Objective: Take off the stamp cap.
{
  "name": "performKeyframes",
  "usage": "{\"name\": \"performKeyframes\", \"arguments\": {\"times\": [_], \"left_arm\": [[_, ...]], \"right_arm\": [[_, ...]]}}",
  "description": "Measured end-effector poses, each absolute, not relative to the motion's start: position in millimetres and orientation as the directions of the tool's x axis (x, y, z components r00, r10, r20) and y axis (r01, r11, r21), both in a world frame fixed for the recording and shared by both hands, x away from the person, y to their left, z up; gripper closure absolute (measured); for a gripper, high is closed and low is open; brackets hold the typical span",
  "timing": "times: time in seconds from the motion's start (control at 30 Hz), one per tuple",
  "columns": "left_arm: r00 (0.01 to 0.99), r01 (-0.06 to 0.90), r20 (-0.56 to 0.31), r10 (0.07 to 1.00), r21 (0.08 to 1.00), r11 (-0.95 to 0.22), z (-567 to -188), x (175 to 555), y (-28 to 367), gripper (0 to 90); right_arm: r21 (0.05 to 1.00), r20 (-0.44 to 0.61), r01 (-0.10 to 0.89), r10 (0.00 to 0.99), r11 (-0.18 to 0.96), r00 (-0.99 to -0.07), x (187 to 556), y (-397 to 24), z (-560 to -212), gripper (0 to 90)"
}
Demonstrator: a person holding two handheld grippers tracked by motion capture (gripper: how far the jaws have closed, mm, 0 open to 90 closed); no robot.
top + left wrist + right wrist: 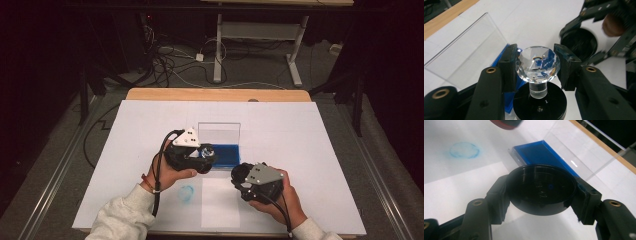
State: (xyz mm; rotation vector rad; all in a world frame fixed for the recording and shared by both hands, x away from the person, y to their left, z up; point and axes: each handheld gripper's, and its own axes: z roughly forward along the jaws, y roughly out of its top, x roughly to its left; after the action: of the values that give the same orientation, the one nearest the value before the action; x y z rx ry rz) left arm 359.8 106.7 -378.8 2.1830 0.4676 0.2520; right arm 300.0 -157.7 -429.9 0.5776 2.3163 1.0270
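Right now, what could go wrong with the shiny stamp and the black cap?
The left gripper pinches the stamp only by its smooth, faceted glass knob, so it might slip or twist out. The right gripper holds the round black cap by its curved rim; it could pop loose. The blue ink pad lies open close by, and a dropped piece might smear ink on the white paper.

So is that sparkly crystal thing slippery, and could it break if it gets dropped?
Probably slippery: the crystal knob has smooth, shiny facets, and the left gripper pinches only its rounded sides. It looks like glass, so a fall might chip it. On its black round base it seems top-heavy, so it may tip if nudged.
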Motion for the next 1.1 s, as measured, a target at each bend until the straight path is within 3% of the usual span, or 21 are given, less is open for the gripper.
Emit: {"name": "performKeyframes", "arguments": {"times": [0.47, 1.1], "left_arm": [[0.878, 0.256, 0.035, 0.477, 0.808, -0.531, -380.0, 362.3, 129.0, 54.7], [0.857, 0.256, 0.031, 0.514, 0.841, -0.477, -373.5, 367.9, 147.0, 54.7]], "right_arm": [[0.834, -0.286, 0.167, 0.670, 0.526, -0.685, 282.4, -217.1, -421.7, 38.6], [0.830, -0.266, 0.240, 0.737, 0.503, -0.622, 270.5, -265.2, -435.2, 38.5]]}}
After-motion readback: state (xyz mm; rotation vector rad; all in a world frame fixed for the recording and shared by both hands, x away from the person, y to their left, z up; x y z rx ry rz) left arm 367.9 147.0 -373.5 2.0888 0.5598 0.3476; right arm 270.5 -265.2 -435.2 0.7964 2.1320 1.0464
